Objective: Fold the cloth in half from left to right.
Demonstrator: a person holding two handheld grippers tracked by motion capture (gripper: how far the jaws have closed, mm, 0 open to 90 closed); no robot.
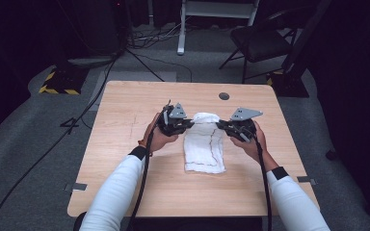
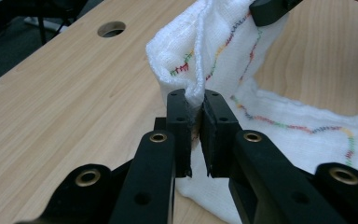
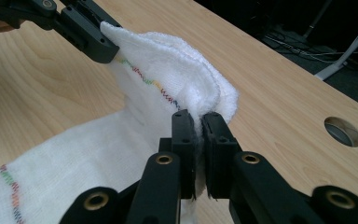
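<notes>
A white cloth [image 1: 203,144] with multicoloured stitched lines lies lengthwise on the middle of the wooden table [image 1: 125,144]. Its far end is lifted off the wood. My left gripper [image 1: 191,123] is shut on the left far corner of the cloth [image 2: 200,60], the fabric pinched between its black pads. My right gripper [image 1: 218,125] is shut on the right far corner of the cloth [image 3: 177,84]. The two grippers face each other across the raised end. In the left gripper view the other gripper's jaw tip [image 2: 266,10] shows at the top, clamped on the cloth.
A round cable hole [image 1: 224,96] sits in the table near its far edge. Beyond the table stand a dark chair [image 1: 260,43] and a white frame leg [image 1: 181,29]. Cables run over the grey floor at the left.
</notes>
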